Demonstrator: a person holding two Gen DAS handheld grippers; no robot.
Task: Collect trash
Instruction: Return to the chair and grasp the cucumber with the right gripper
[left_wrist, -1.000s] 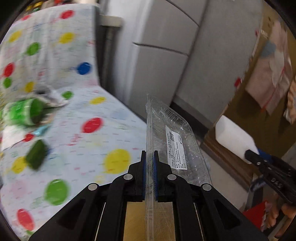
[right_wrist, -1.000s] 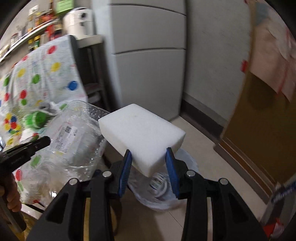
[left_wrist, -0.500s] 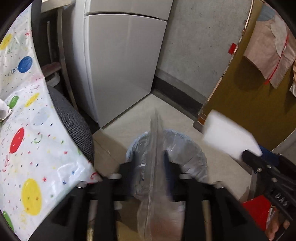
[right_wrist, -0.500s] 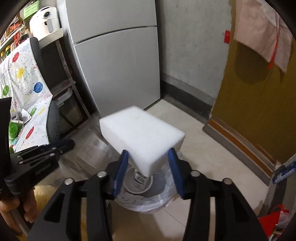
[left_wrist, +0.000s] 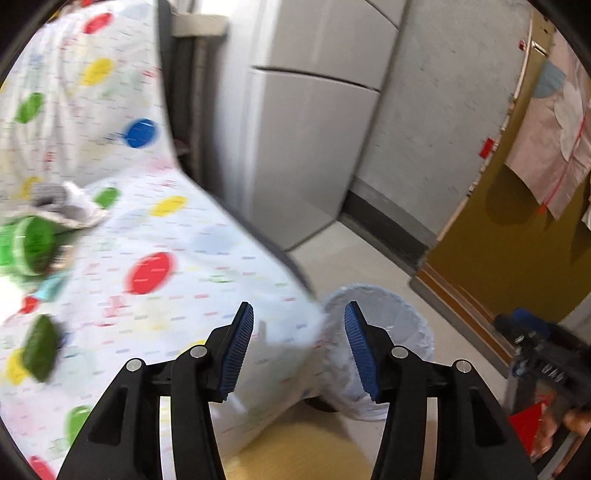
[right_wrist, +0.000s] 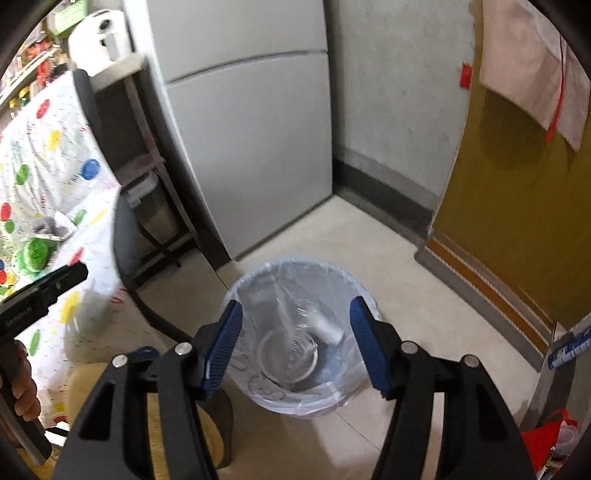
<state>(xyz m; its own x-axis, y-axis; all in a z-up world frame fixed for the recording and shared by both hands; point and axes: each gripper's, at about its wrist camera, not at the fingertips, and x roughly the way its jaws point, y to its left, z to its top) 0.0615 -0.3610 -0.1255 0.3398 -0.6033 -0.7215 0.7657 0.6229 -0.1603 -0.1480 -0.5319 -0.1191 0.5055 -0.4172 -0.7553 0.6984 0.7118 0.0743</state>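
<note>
Pale floor tiles meet a grey fridge (right_wrist: 251, 140) and a lined trash bin (right_wrist: 236, 291) at lower centre. Right gripper (right_wrist: 295, 341) hangs over it, fingers apart and empty; left gripper (left_wrist: 299, 350) is opening — also empty — beside a dotted cloth (left_wrist: 177, 266). Only the right view shows discarded plastic (right_wrist: 291, 332) inside the bin; only the left shows a green cup (left_wrist: 27, 245) waiting, mid-left. Motion blur could spoil the next grasp.

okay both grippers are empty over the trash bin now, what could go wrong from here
1. The left gripper, jaws opening and empty, hangs over the spotted tablecloth's edge; swinging back could snag it.
2. The green cup lies tipped among clutter and may roll when grasped.
3. The bin's loose liner could catch the right gripper if it dips.
</note>
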